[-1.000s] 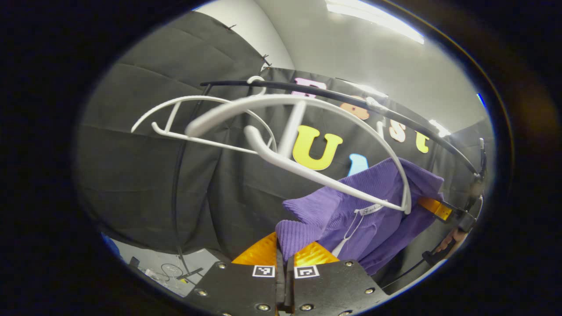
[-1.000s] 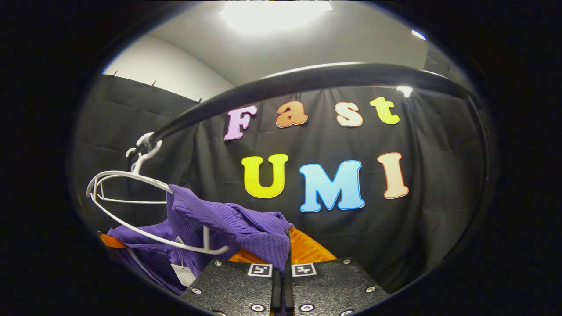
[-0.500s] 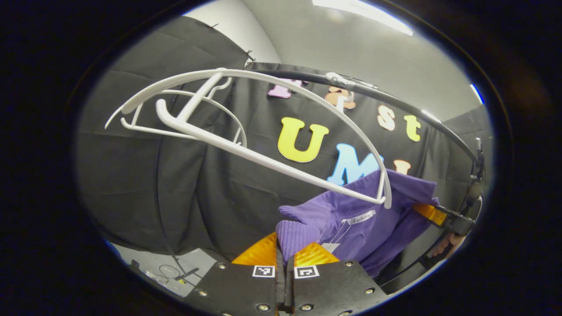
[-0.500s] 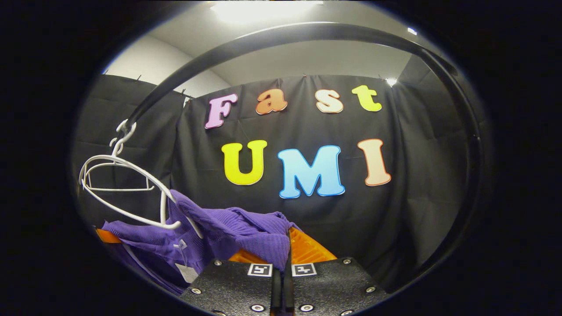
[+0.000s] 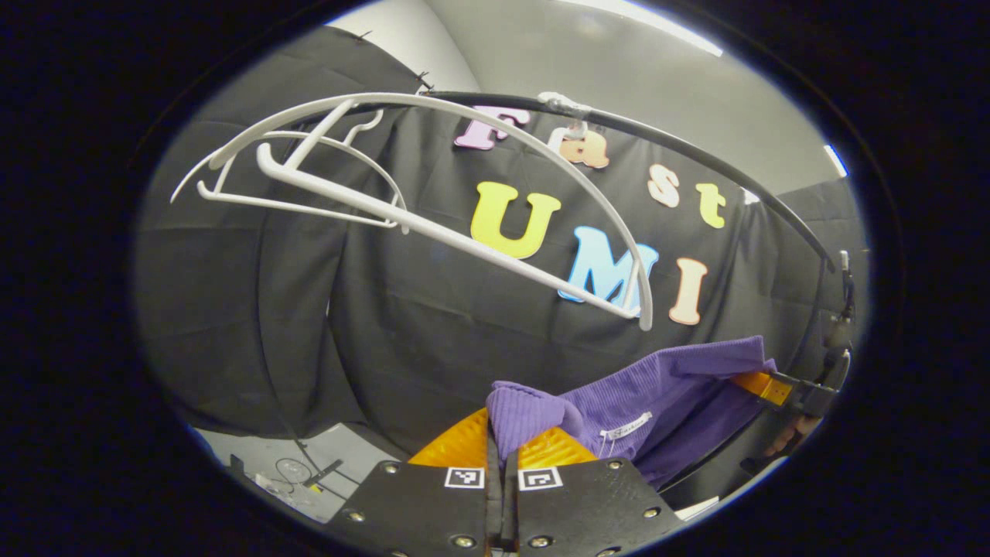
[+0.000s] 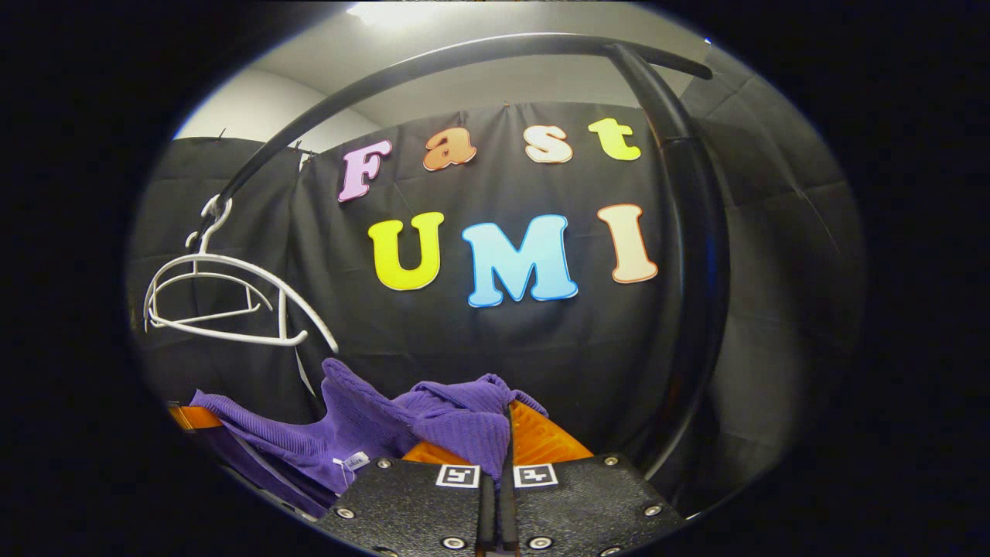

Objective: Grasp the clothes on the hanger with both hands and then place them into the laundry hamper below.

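A purple ribbed knit top (image 5: 657,394) hangs slack between my two grippers, below and clear of the white hanger (image 5: 433,178). In the left gripper view my left gripper (image 5: 501,445) is shut on one folded edge of the top, while farther off at the right edge the right gripper (image 5: 781,387) and a hand hold the other end. In the right gripper view my right gripper (image 6: 504,437) is shut on a fold of the purple top (image 6: 363,422), and the bare white hanger (image 6: 232,302) hangs from the black rail (image 6: 433,66) at the upper left.
The black garment rail (image 5: 696,155) arches overhead, with its upright post (image 6: 696,255) to the right in the right gripper view. A second white hanger (image 5: 302,178) hangs behind the first. A grey floor patch with cables (image 5: 309,472) shows at the lower left.
Both grippers have dropped with the purple top. It has slid off the hanger's arm and now hangs free below it; the hanger has swung back up on the rail.
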